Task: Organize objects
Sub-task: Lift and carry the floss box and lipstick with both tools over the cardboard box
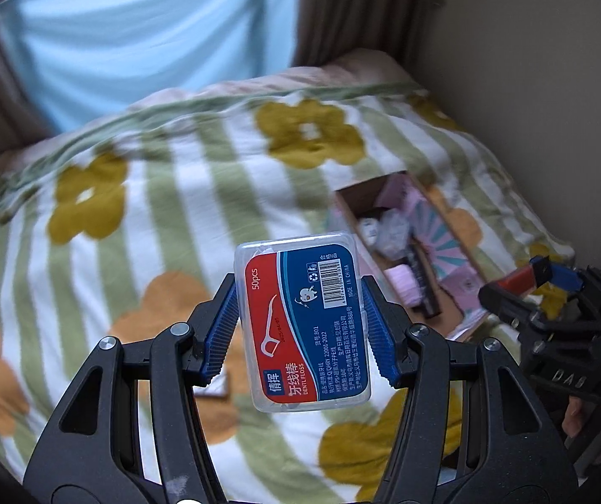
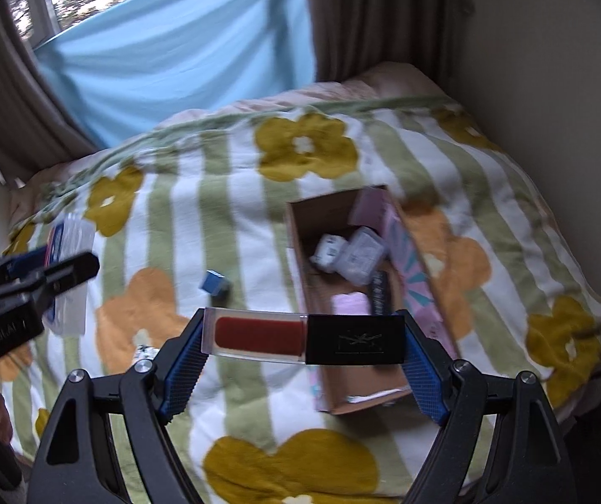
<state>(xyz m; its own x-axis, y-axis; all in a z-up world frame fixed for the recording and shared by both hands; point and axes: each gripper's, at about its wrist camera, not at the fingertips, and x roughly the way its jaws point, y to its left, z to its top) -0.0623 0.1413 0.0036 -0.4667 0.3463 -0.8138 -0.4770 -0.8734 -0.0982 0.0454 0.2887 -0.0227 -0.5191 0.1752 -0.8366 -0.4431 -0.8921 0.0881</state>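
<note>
Both tongs are loaded and held above the bed, so the step in hand looks like carrying each item to the open cardboard box [image 2: 342, 294] that sits on the flowered blanket [image 2: 216, 210]. The left tongs [image 1: 300, 327] are clamped on a clear box of dental floss picks [image 1: 302, 327], gripped across its long sides and held upright, well short of the box and to its left. The right tongs [image 2: 304, 338] are clamped end to end on a red lip gloss tube [image 2: 300, 338] with a black cap, lying crosswise just in front of the box's near edge. The box already holds small packets and a dark tube, so I would lower the gloss into the bare near end first, then release only when it is inside the walls. Bring the floss box in afterwards, one tool at a time, to avoid a clash. A small blue cube [image 2: 215, 282] lies loose on the blanket, left of the box.
</note>
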